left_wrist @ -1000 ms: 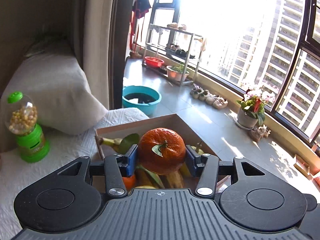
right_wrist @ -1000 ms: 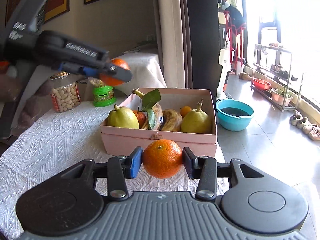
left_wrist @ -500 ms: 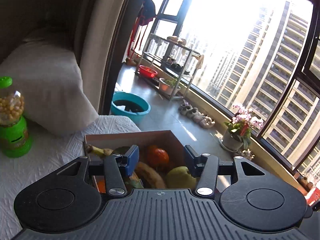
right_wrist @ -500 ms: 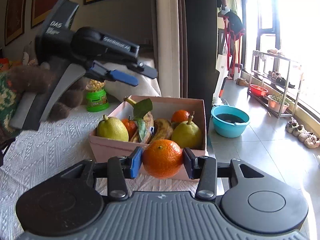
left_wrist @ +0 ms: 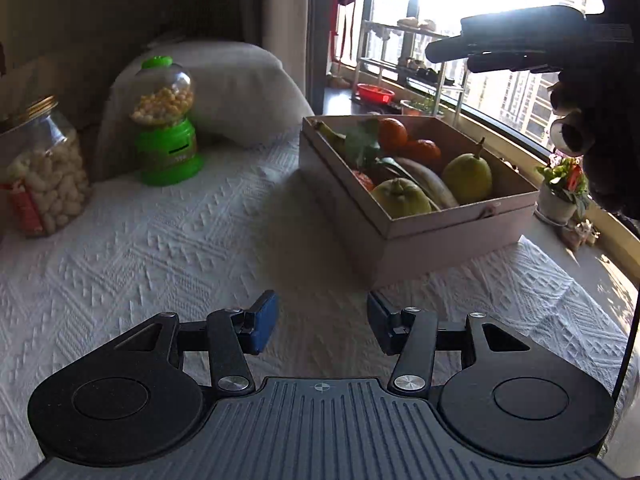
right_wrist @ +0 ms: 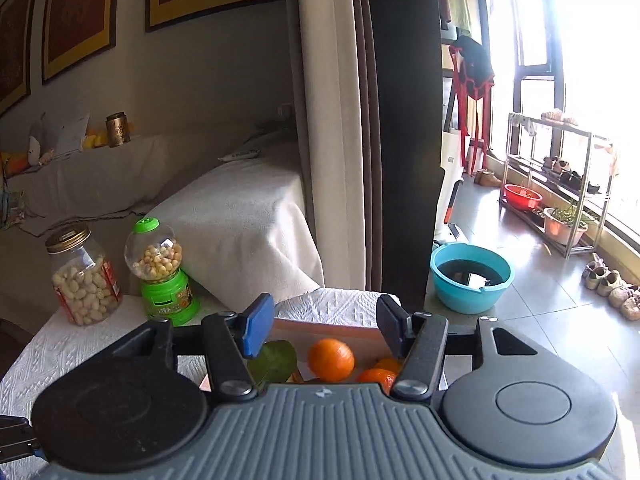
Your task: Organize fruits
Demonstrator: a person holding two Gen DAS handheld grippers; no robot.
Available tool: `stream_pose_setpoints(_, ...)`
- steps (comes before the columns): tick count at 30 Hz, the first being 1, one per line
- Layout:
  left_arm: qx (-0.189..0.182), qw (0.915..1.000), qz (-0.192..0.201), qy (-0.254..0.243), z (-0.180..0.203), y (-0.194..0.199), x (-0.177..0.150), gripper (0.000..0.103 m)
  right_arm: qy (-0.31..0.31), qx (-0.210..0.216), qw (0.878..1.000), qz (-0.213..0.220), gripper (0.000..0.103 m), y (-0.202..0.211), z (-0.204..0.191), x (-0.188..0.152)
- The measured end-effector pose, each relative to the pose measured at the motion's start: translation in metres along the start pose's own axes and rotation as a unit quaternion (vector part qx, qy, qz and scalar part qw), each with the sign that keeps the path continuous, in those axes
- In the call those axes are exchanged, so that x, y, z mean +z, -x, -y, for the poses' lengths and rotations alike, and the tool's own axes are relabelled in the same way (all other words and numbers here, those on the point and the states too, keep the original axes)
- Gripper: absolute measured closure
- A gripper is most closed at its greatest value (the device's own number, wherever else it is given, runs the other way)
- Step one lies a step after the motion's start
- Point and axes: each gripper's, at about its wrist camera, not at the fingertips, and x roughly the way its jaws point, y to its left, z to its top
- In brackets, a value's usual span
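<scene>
Right claw (right_wrist: 325,330), its blue-padded jaws just opened with nothing between them, is seen above the shallow pink cardboard box (left_wrist: 448,224), where a round orange tangerine (right_wrist: 330,359) now lies among pears and bananas. Left claw (left_wrist: 322,322) (half open, empty) hangs over the white-clothed desk (left_wrist: 160,256). A straight upward withdrawal is advised, so no fruit is knocked.

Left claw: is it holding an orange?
No, the left claw is open and empty above the tablecloth.
</scene>
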Motion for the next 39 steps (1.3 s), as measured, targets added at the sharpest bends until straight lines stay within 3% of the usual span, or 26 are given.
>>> stream_pose_setpoints(2,0.018,0.9998,-0.008,0.006,-0.004,-0.001,-0.013,0.049,0.018,-0.002,1.000,0.009,0.029,0.023,-0.012,-0.017)
stream_pose_setpoints(7,0.056,0.9982,-0.007,0.022,0.000,-0.009,-0.026,0.049,0.022,0.027,0.999,-0.027,0.028,0.061,-0.040,-0.076)
stream_pose_setpoints(11,0.081,0.9963,0.003,0.027,0.009,-0.012,-0.031,0.048,-0.007,0.049,0.995,-0.084,0.028,0.055,-0.049,-0.118)
stream_pose_setpoints(16,0.101,0.9935,0.022,0.048,0.018,-0.013,-0.036,0.046,-0.010,0.027,0.989,-0.143,0.028,0.028,-0.048,-0.151)
stream_pose_setpoints(18,0.110,0.9920,0.032,0.053,0.023,-0.012,-0.040,0.045,-0.009,0.008,0.989,-0.148,0.028,0.023,-0.045,-0.157)
stream_pose_setpoints(21,0.116,0.9913,0.034,0.052,0.028,-0.013,-0.039,0.044,-0.005,-0.011,0.991,-0.131,0.017,0.022,-0.042,-0.162)
stream_pose_setpoints(23,0.118,0.9907,0.034,0.058,0.029,-0.013,-0.039,0.042,0.007,-0.009,0.990,-0.138,0.002,0.019,-0.043,-0.166)
stream_pose_setpoints(39,0.122,0.9904,0.036,0.055,0.032,-0.017,-0.038,0.038,-0.006,-0.026,0.993,-0.114,0.000,0.024,-0.043,-0.171)
